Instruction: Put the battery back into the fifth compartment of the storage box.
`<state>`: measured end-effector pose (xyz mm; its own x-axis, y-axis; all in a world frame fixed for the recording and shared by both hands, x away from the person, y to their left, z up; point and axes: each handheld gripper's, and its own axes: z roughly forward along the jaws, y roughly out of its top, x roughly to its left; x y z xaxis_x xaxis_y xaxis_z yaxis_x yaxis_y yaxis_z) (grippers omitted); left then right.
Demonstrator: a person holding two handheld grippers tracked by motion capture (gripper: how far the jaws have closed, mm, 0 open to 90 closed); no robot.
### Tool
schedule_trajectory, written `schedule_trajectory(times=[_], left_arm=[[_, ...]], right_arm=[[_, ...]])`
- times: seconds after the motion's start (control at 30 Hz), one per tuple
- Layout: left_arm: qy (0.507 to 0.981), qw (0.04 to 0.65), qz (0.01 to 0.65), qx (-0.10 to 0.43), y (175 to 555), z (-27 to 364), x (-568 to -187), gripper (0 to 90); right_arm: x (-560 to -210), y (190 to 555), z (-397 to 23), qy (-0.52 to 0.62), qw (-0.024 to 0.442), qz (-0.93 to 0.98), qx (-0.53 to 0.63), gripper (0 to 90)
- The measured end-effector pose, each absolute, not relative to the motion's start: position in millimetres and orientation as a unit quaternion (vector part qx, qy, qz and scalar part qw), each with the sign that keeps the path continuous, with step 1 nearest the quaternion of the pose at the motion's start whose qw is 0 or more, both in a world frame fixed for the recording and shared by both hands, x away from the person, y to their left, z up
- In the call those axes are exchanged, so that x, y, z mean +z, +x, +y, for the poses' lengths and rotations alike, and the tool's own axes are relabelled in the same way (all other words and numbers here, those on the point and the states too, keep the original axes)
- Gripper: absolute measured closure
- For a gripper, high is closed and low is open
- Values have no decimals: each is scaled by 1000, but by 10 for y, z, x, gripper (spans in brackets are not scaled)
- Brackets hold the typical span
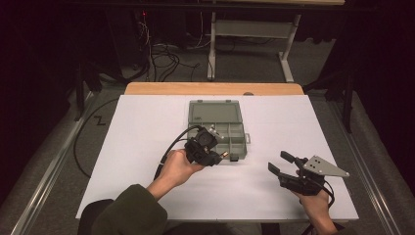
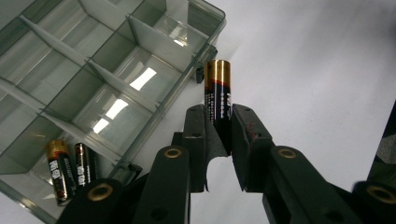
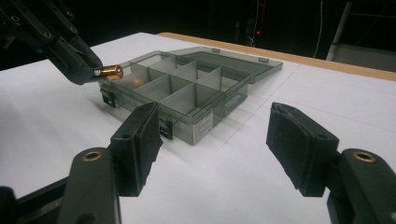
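battery (image 2: 217,91) stands clamped between the left gripper (image 2: 218,125) jaws, beside the organizer box (image 2: 60,79).

right gripper (image 3: 215,140) jaws apart, compartment box (image 3: 187,91), left gripper (image 3: 95,71) clamping battery (image 3: 112,71)

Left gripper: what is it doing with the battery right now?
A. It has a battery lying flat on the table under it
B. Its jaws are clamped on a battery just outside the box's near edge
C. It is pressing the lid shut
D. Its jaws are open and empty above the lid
B: the left gripper is shut on the battery, gold end pointing away, beside the clear compartment box that already holds two batteries.
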<state>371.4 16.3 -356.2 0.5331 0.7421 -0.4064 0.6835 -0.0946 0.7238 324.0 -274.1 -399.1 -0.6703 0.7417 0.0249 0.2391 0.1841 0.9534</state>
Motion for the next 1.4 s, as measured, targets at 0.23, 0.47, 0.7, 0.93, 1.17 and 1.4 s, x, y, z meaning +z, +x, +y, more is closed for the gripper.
schedule_trajectory(times=[0.23,0.47,0.7,0.93,1.17,1.4], left_arm=[[733,474,487,35,3746,205,-3526,763],[726,475,496,37,3800,258,-3512,764],[719,475,506,43,3865,309,-3510,764],[714,475,512,50,3906,361,-3495,764],[710,476,516,56,3932,401,-3485,764],[705,475,523,62,3969,443,-3489,764]], right_arm=[[-3993,3242,-2739,334,230,735,543,368],[-3990,3239,-2738,333,231,735,544,368],[-3992,3241,-2741,334,230,734,544,368],[-3993,3242,-2738,335,229,735,543,368],[-3992,3240,-2736,333,231,735,543,368],[-3994,3242,-2737,335,229,735,543,368]])
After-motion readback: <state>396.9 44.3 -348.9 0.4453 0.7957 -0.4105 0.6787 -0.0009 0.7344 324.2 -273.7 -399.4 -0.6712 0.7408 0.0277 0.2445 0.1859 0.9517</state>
